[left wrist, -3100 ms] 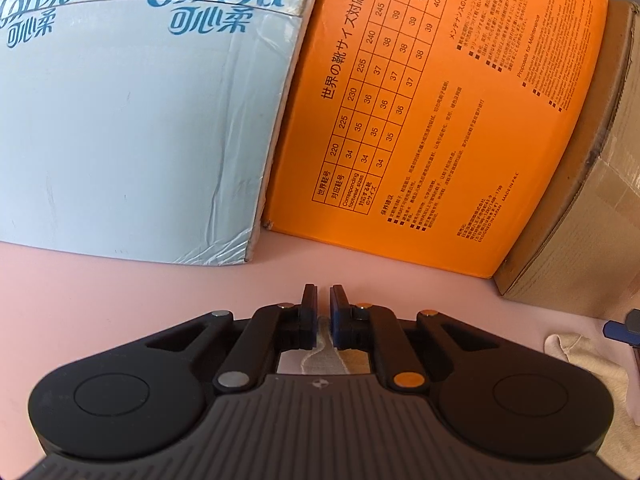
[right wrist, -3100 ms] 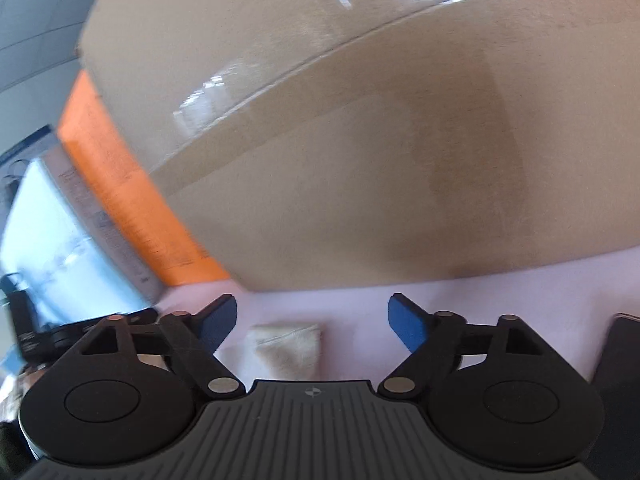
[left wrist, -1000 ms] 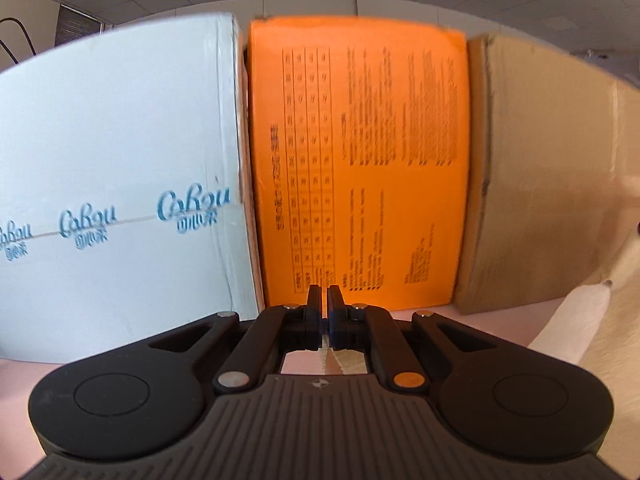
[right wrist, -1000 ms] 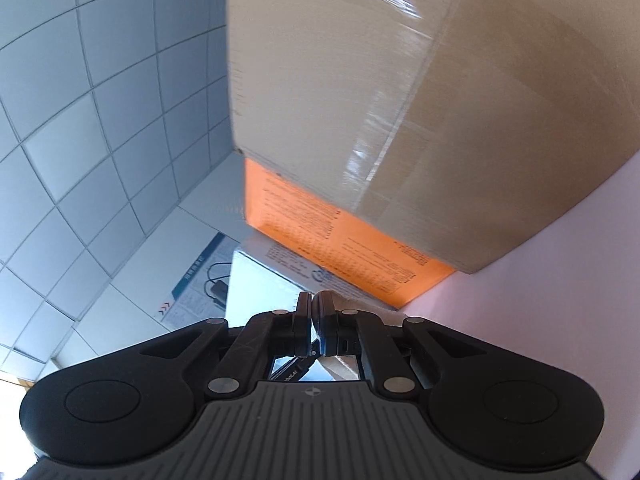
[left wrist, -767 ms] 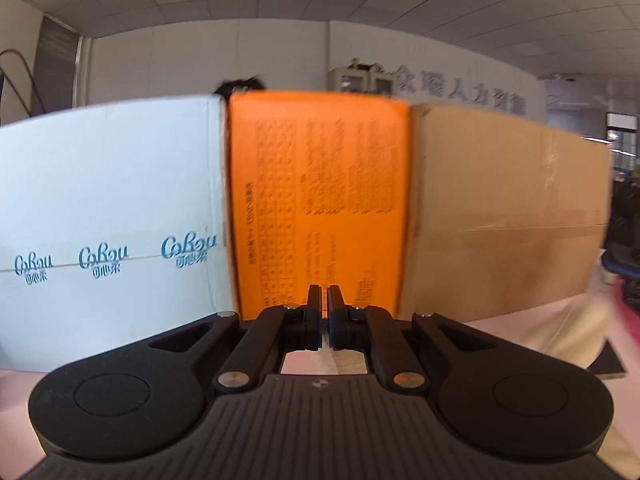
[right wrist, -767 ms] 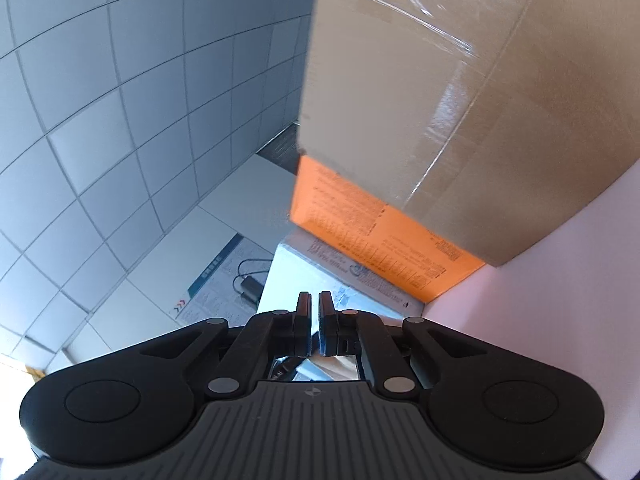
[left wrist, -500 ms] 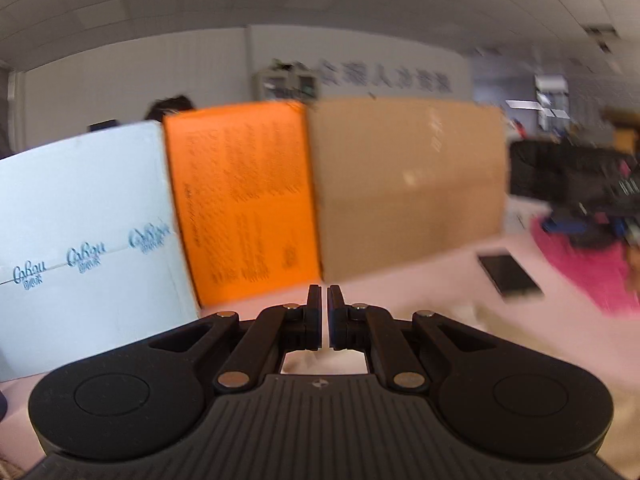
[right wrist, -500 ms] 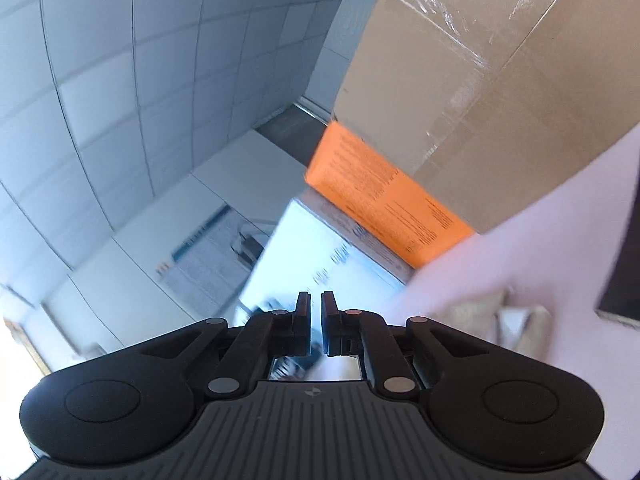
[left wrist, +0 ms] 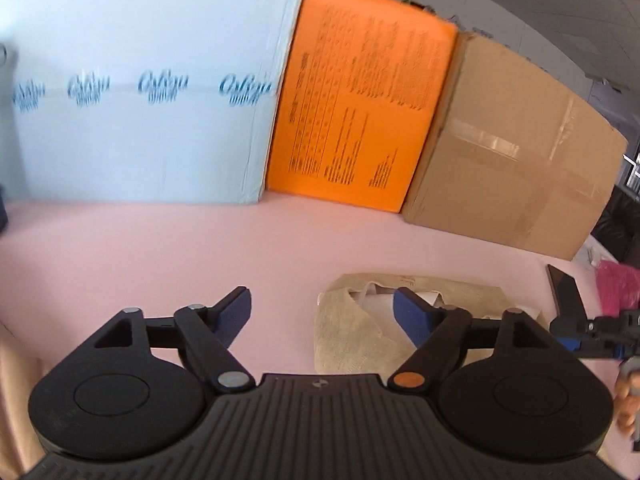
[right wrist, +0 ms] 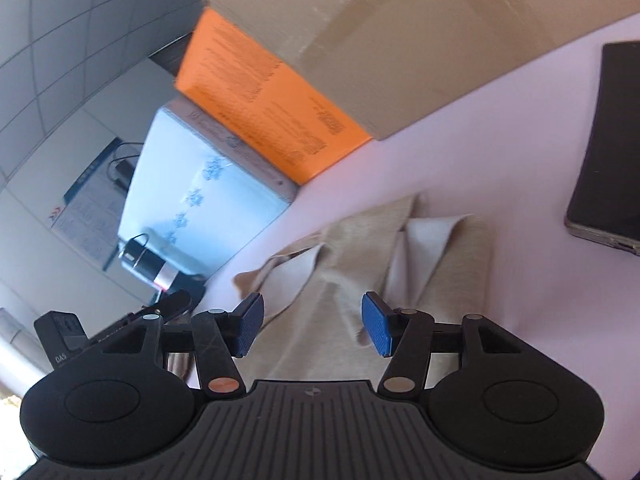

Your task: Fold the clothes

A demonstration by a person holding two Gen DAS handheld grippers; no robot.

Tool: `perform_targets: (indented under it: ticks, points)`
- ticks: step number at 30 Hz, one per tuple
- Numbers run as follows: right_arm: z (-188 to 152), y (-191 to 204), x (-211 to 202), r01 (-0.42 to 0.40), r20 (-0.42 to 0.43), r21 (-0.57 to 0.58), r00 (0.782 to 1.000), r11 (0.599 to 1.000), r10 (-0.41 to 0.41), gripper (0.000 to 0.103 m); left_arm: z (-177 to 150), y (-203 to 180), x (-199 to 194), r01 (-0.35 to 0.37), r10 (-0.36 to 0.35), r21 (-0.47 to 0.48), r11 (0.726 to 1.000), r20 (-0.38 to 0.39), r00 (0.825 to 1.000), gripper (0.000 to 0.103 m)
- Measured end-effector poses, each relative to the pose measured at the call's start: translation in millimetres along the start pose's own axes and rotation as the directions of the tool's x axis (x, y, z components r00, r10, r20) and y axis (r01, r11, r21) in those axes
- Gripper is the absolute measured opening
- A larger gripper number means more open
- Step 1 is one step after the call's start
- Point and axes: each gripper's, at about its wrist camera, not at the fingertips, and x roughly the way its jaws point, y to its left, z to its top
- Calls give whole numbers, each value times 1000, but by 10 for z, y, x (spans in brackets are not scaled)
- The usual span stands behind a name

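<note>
My left gripper point(left wrist: 322, 312) is wide open and holds nothing. Its blue pads point(left wrist: 236, 312) are far apart above the pink table point(left wrist: 200, 240). The beige cloth point(left wrist: 352, 336) lies flat on the table, just under and behind my right-side pad. A white part shows in the middle of it, maybe its inside, but the view is too blurry to be sure.

My right gripper point(right wrist: 312, 328) is wide open too, and it has nothing in it. It hangs over the same beige cloth point(right wrist: 332, 300), which is bunched up with two pale flaps poking up. A dark phone point(right wrist: 608, 140) lies on the table off to the right, apart from the cloth.

Three boxes stand in a row at the back of the table: a light blue box point(left wrist: 140, 100), an orange box point(left wrist: 360, 108) and a brown box point(left wrist: 512, 152), each touching the next.
</note>
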Motion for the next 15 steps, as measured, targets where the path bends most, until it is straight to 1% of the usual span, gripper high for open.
perform_targets:
  ticks: [3, 6, 9, 10, 12, 15]
  points:
    - [5, -66, 20, -2, 14, 8, 1000, 1000, 1, 58, 3, 108, 259, 50, -54, -40, 998, -93, 994, 81]
    - [37, -43, 36, -2, 12, -6, 1000, 1000, 2, 66, -31, 126, 426, 83, -92, -63, 995, -171, 981, 81]
    - [71, -21, 45, 18, 28, -11, 999, 1000, -18, 69, -63, 111, 445, 91, -103, -71, 993, -182, 978, 82]
    - [82, -18, 53, 15, 25, -16, 1000, 1000, -15, 72, -73, 106, 452, 94, -107, -74, 993, -186, 977, 82]
    - [98, -25, 88, 3, 15, -18, 1000, 1000, -3, 74, -95, 96, 464, 100, -114, -79, 992, -193, 975, 82]
    - [114, -3, 196, -45, 6, -29, 999, 999, 45, 81, -118, 63, 489, 120, -136, -87, 989, -201, 970, 82]
